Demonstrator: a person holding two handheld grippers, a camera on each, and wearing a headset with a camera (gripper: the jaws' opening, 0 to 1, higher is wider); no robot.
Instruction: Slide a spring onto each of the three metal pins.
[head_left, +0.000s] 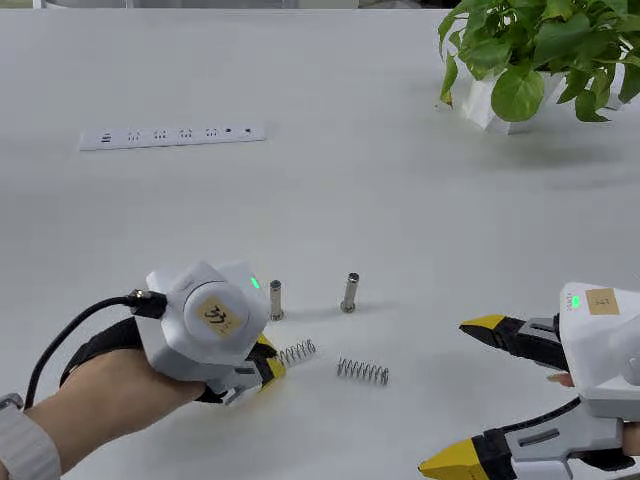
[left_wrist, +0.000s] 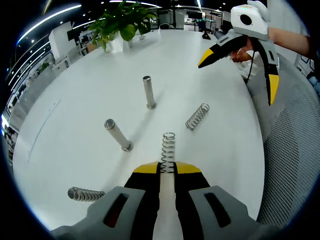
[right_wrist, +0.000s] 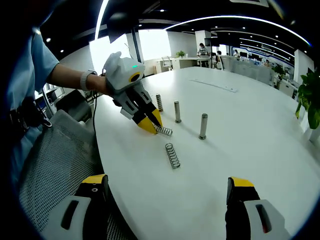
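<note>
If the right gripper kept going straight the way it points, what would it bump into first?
Probably the loose spring lying on the table, roughly centred ahead of the open right gripper. Behind it comes the left gripper, shut on a second spring. Depth is hard to judge.

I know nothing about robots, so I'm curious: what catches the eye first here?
The left gripper, white with yellow tips, at the near left of the table, pinches one end of a spring. Just beyond it a bare metal pin and a second pin stand upright, with a loose spring lying flat nearby. The right gripper hangs wide open at the near right.
</note>
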